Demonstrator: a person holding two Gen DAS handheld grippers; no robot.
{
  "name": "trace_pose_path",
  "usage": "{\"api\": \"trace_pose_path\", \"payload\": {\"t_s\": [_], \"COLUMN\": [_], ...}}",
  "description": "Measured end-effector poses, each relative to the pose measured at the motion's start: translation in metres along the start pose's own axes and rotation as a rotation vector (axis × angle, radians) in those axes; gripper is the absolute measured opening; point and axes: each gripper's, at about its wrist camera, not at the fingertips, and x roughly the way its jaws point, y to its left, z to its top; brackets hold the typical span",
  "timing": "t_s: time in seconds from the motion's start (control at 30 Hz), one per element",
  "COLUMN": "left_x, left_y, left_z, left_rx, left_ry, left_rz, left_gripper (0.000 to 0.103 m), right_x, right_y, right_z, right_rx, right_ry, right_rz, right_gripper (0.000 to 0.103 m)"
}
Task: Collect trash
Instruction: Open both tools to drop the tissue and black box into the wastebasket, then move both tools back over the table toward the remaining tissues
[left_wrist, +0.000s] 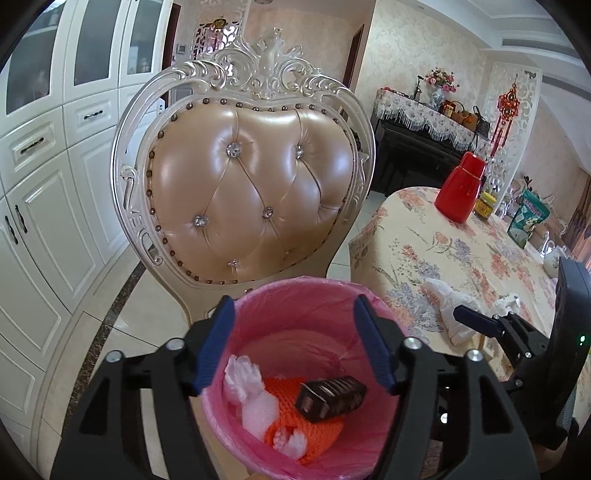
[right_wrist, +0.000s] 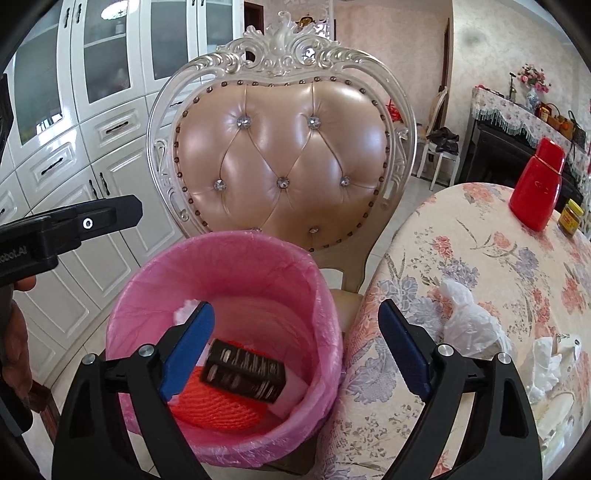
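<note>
The dark brown wrapped package (left_wrist: 330, 398) lies inside the pink-lined trash bin (left_wrist: 258, 306), on orange knit fabric (left_wrist: 295, 424) beside white foam pieces (left_wrist: 245, 380), low in the left wrist frame, below and between the left tool (left_wrist: 293, 343), whose blue pads stand apart and touch nothing. The right tool (right_wrist: 295, 350) gapes wide and empty, straddling the bin's right rim. Crumpled white plastic (right_wrist: 465, 325) lies on the floral table (right_wrist: 480, 258) at right.
</note>
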Motion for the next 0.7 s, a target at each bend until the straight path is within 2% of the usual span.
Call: {"api": "trace_pose_path", "payload": {"t_s": [0.13, 0.33, 0.7], "left_x": [-0.005, -0.008, -0.012], "left_y": [-0.006, -0.028, -0.088], "left_z": [0.002, 0.003, -0.003], "left_rx": [0.009, 0.049, 0.124], "left_ry": [-0.012, -0.017, -0.012], "left_rz": [0.007, -0.01, -0.064], "left_gripper": [0.074, 0.077, 0.077], "right_x": [-0.01, -0.031, -0.072], "right_y": [-0.008, -0.033, -0.091], "right_z": [-0.002, -0.011, -0.042], "right_rx": [0.018, 0.06, 0.143], "right_ry": [-0.024, -0.053, -0.082], "right_rz": [-0.018, -0.062, -0.14], "right_gripper": [0.085, 0.085, 0.085]}}
